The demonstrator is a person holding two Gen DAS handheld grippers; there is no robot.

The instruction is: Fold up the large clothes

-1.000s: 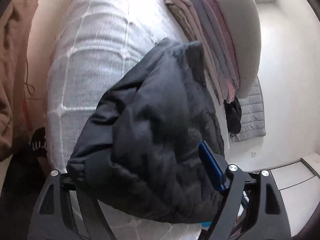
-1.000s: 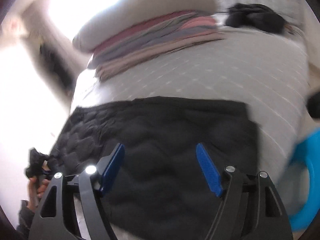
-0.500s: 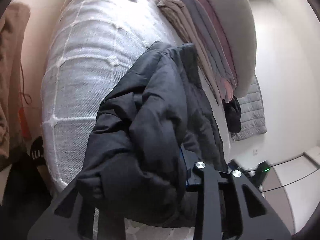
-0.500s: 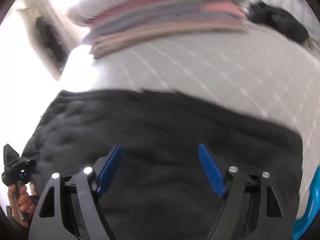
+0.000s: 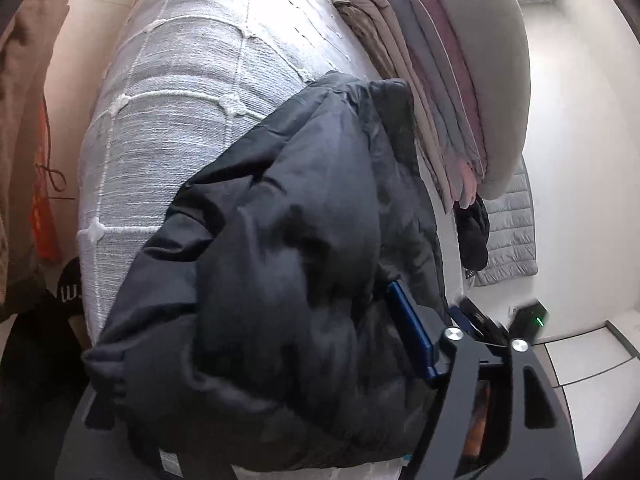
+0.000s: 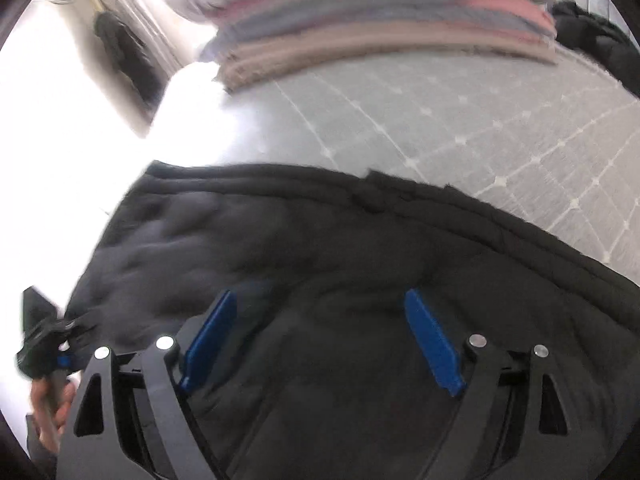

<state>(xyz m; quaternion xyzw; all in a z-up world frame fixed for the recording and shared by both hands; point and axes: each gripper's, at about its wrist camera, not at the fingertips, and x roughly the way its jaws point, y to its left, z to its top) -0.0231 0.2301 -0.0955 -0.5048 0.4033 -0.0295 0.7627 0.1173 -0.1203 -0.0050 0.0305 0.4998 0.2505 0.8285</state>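
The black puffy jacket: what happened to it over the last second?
The left gripper stayed bunched into the black jacket, lifting and re-draping its fold over the bed. The right gripper moved in closer over the jacket, its fingers still spread open. The folded stack stayed put.

The black jacket (image 5: 280,280) hides the left tool's (image 5: 304,344) left finger; the folded stack (image 6: 384,32) is blurred.

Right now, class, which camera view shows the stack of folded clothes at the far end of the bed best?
The left wrist view: the stack of folded clothes is sharp there, its separate layers distinct under a grey pillow. In the right wrist view the stack is motion-blurred, so only pink, grey and tan bands show.
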